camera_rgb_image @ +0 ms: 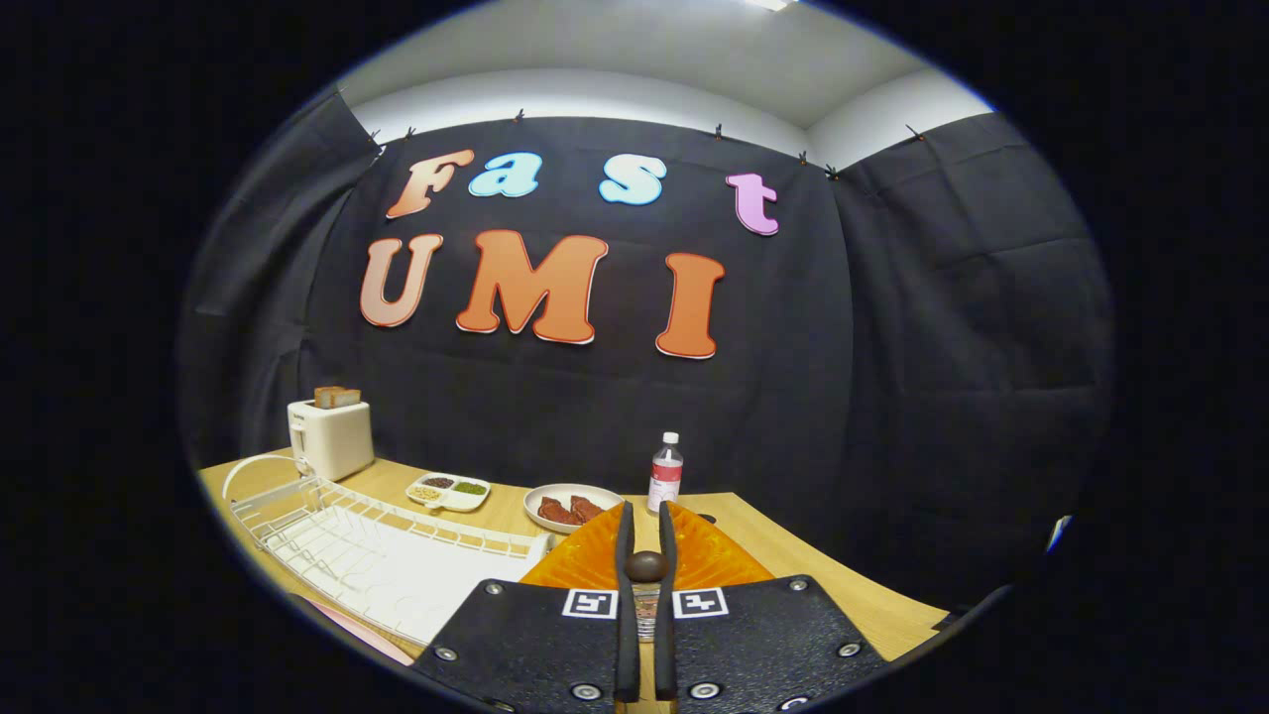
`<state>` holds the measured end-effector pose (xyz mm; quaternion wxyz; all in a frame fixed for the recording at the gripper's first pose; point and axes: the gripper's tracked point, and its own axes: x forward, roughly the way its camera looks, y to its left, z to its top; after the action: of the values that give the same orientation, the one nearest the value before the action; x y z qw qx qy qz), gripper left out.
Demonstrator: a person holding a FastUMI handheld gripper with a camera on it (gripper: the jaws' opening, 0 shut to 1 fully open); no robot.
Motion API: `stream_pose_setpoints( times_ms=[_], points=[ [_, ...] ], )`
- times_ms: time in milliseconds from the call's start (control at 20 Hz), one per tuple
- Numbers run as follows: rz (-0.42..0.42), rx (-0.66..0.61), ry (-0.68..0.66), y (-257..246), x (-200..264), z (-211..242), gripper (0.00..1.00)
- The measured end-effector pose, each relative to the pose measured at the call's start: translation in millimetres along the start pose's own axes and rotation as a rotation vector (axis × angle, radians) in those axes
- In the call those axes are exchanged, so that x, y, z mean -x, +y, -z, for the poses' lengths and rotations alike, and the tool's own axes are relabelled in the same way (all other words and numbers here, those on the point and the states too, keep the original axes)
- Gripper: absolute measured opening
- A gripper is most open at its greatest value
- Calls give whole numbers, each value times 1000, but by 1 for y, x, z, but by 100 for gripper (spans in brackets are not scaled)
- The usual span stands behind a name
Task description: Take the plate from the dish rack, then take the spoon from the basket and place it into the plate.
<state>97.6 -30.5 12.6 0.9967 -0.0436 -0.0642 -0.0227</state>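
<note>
Pressed almost together, the gripper (645, 531) fingers pinched a spoon's dark handle knob (645, 566) above the orange plate (709, 557), a light, stiff, slippery-looking piece best held by its handle; beyond lay a white dish rack (367, 545), toaster (331, 438), meat dish (569, 506) and bottle (665, 474), none judged obstructive

**Wooden table and the items set on it**

The light wooden table (793, 555) carried a white wire dish rack (377, 555) at its near left, a white toaster (332, 436) behind it, then a divided condiment dish (448, 490), a plate of reddish food (570, 506) and a bottle (665, 474); an orange plate (585, 565) lay nearest.
</note>
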Motion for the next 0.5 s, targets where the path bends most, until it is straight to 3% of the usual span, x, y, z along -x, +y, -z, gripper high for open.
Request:
stream_pose_setpoints(
  times_ms=[300,500],
  points=[
    [-96,-12,-28,46,67,-27,6],
    [-195,-31,-17,90,107,-22,6]
  ],
)
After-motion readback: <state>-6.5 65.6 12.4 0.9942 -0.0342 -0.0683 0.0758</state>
